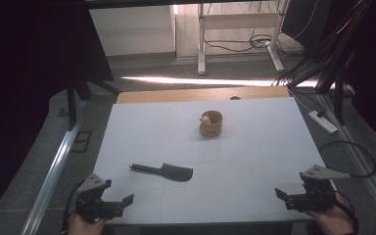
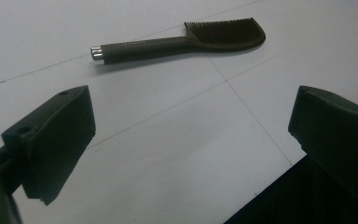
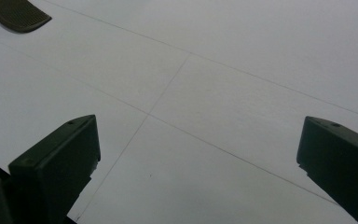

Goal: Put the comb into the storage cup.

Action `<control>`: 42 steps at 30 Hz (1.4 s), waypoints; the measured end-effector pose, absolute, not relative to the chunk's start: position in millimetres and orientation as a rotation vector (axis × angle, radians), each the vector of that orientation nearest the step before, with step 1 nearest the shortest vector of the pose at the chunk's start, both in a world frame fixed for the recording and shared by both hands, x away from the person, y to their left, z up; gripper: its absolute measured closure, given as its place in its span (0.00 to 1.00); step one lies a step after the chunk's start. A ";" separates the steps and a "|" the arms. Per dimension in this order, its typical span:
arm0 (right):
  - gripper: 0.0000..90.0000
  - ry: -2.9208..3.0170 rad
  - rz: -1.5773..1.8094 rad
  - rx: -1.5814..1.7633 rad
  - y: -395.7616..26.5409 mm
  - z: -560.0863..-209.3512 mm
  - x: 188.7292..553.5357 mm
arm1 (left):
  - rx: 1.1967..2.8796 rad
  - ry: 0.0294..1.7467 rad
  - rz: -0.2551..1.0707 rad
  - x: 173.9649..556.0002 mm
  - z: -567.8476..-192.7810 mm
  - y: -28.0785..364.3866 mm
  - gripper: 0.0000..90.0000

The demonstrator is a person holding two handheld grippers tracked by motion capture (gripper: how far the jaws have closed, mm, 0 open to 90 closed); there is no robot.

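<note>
**Comb flat on desk, both grippers idle and spread**

Comb [image 1: 164, 171] lies flat on the white desk [image 1: 254, 147], roughly mid-desk, at about 1 o'clock from the left gripper [image 1: 120, 203] and 10 o'clock from the right gripper [image 1: 284, 196]. Handle end points to 9 o'clock, toothed head to 3 o'clock.

Fingers: both sets spread wide, nothing between them. Both grippers sit at the near edge, well apart from the comb.

Handling, my read: light, stiff plastic, low profile. It sits flush on a smooth surface, so it will likely skate if nudged. Best hold is the round handle, across its width, near the metal-tipped end or mid-handle. The head is thin and the teeth give poor purchase. The left gripper is nearer and looks straight at the handle.

Around: small round wooden cup [image 1: 211, 123] at 12 o'clock, well apart from the comb. Something pale sits at its rim; too small to tell what. Nothing stands between either gripper and the comb.
</note>
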State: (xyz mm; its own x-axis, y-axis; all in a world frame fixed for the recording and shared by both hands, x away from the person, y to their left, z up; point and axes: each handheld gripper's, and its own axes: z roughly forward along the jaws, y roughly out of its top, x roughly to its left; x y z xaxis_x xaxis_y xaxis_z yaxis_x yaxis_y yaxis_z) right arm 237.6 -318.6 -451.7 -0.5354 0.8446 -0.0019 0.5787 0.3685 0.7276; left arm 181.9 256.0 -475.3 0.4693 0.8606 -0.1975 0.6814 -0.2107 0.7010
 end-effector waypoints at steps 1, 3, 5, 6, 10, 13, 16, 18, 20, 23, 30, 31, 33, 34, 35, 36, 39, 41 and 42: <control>0.00 2.259 0.974 1.239 -318.4 -451.7 237.5 | 1.972 1.278 0.299 182.2 -475.2 255.5 0.01; 0.00 2.262 0.974 1.235 -318.2 -451.8 237.3 | 1.975 1.276 0.297 182.5 -475.2 255.3 0.01; 0.00 2.264 0.975 1.235 -318.1 -451.9 237.5 | 1.973 1.275 0.287 183.1 -475.2 255.1 0.01; 0.00 2.264 0.975 1.235 -318.1 -451.9 237.5 | 1.971 1.274 0.281 183.4 -475.1 255.2 0.01; 0.00 2.266 0.973 1.235 -317.7 -452.0 237.7 | 1.965 1.272 0.274 184.7 -475.4 255.2 0.01; 0.00 2.268 0.975 1.229 -317.6 -451.8 237.5 | 1.973 1.267 0.276 185.5 -474.8 254.5 0.01; 0.00 2.272 0.975 1.222 -317.5 -451.8 237.3 | 1.976 1.262 0.281 186.7 -473.7 252.5 0.00; 0.00 2.272 0.975 1.222 -317.5 -451.8 237.3 | 1.980 1.260 0.280 187.2 -473.3 252.2 0.00; 0.00 2.274 0.975 1.218 -317.4 -451.8 237.2 | 1.989 1.257 0.273 188.9 -473.0 250.6 0.00; 0.00 2.273 0.975 1.218 -317.3 -451.8 237.0 | 1.995 1.254 0.265 190.4 -473.1 249.3 0.01; 0.01 2.273 0.977 1.218 -317.5 -451.8 237.2 | 2.014 1.252 0.253 198.2 -472.9 245.4 0.01; 0.00 2.273 0.977 1.218 -317.5 -451.8 237.1 | 2.016 1.253 0.252 199.3 -472.9 244.8 0.01; 0.01 2.273 0.977 1.218 -317.5 -451.8 237.1 | 2.023 1.251 0.255 201.5 -473.0 244.0 0.01; 0.01 2.273 0.977 1.218 -317.4 -451.8 237.1 | 2.023 1.254 0.255 202.5 -473.2 243.3 0.01; 0.00 2.274 0.977 1.218 -317.4 -451.8 237.2 | 2.026 1.253 0.254 203.7 -473.2 243.0 0.01; 0.01 2.274 0.976 1.219 -317.4 -451.9 237.2 | 2.028 1.253 0.254 204.8 -473.3 242.8 0.01; 0.01 2.273 0.976 1.220 -317.4 -451.8 237.3 | 2.035 1.257 0.256 209.4 -473.6 241.4 0.01; 0.01 2.273 0.976 1.220 -317.5 -451.8 237.3 | 2.035 1.259 0.255 210.3 -473.7 241.2 0.01; 0.00 2.272 0.976 1.221 -317.5 -451.8 237.3 | 2.038 1.259 0.255 211.5 -473.9 240.9 0.01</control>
State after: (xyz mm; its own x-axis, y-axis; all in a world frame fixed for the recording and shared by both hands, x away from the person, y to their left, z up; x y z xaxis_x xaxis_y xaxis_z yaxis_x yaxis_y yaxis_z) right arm 237.3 -317.5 -451.8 -0.5494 0.8355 -0.0066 0.5704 0.3809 0.7277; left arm 211.5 240.9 -473.9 0.5042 0.8417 -0.1934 0.7004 -0.2675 0.6617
